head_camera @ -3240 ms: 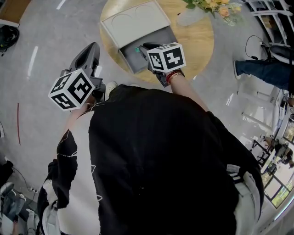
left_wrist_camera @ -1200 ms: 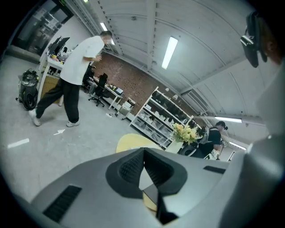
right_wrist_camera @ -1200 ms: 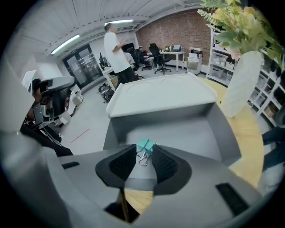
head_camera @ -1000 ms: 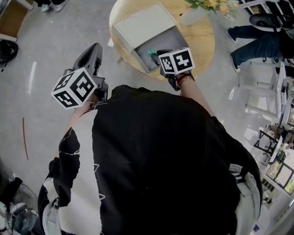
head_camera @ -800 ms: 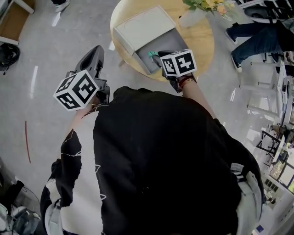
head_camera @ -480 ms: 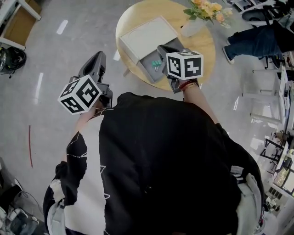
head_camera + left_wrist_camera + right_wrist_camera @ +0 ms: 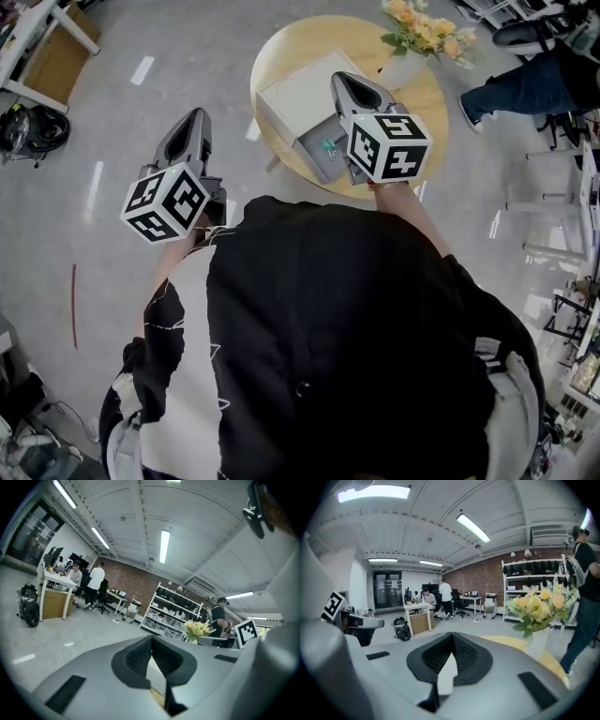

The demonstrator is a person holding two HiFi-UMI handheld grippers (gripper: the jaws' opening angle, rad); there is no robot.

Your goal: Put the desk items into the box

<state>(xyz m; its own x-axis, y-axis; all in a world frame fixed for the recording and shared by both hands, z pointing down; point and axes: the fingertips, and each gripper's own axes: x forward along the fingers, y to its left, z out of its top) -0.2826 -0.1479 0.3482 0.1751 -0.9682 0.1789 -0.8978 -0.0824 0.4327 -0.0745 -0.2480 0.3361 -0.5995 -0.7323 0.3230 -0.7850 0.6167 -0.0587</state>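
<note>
In the head view a grey box [image 7: 317, 159] stands open on the round wooden table [image 7: 427, 94], its pale lid [image 7: 292, 92] folded back. A small green item [image 7: 330, 145] lies inside the box. My right gripper [image 7: 341, 81] hovers above the box, pointing out over the lid. Its jaws are shut with nothing in them, and its own view shows the pads [image 7: 451, 641] meeting. My left gripper [image 7: 192, 118] is held over the floor to the left of the table. It is shut too [image 7: 151, 643] and holds nothing.
A vase of yellow flowers [image 7: 412, 37] stands at the table's far edge and shows in the right gripper view [image 7: 539, 604] too. A seated person's legs [image 7: 511, 80] are right of the table. Desks, shelves and people fill the room behind.
My right gripper has lifted out of the box and swung to point outward above it. The green item now lies uncovered in the box. The left gripper has hardly moved.
</note>
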